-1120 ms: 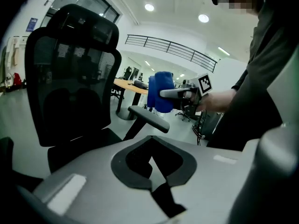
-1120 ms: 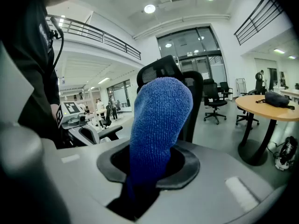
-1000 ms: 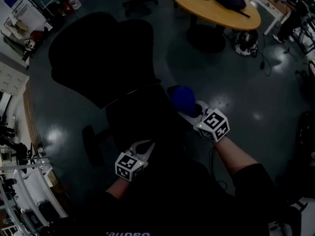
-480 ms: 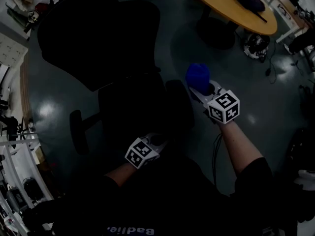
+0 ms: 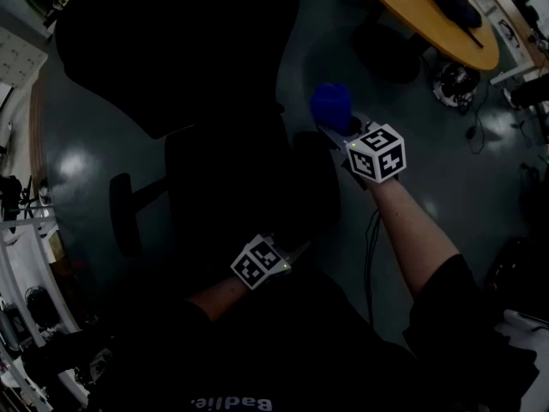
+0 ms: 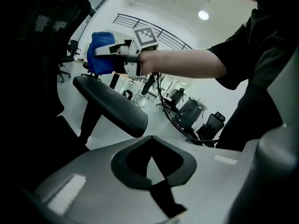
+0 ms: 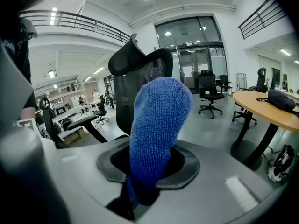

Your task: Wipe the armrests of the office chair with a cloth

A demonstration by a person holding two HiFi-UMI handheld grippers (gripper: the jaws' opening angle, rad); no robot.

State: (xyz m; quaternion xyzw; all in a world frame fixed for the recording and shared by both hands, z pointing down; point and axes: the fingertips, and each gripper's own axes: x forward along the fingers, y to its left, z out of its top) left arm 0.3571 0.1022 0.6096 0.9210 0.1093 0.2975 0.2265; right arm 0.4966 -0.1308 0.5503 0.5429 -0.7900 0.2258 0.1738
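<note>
A: Right gripper [image 7: 148, 176] is clamping the cloth [image 7: 159, 120], holding it just above the right armrest [image 6: 112, 107], at its far end. Left gripper [image 6: 152, 171] is sitting closed, empty.
B: Progress?
A: Judging it early; the left armrest [image 5: 120, 217] is probably waiting too.

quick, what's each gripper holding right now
Left gripper: closed, holding nothing.
Right gripper: closed on the blue cloth.

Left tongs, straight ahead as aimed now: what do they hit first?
Probably the near end of the armrest, which sits just above and left of the shut, empty left tongs in the left gripper view. Depth is unclear; a line slightly further right would meet only open floor.
</note>
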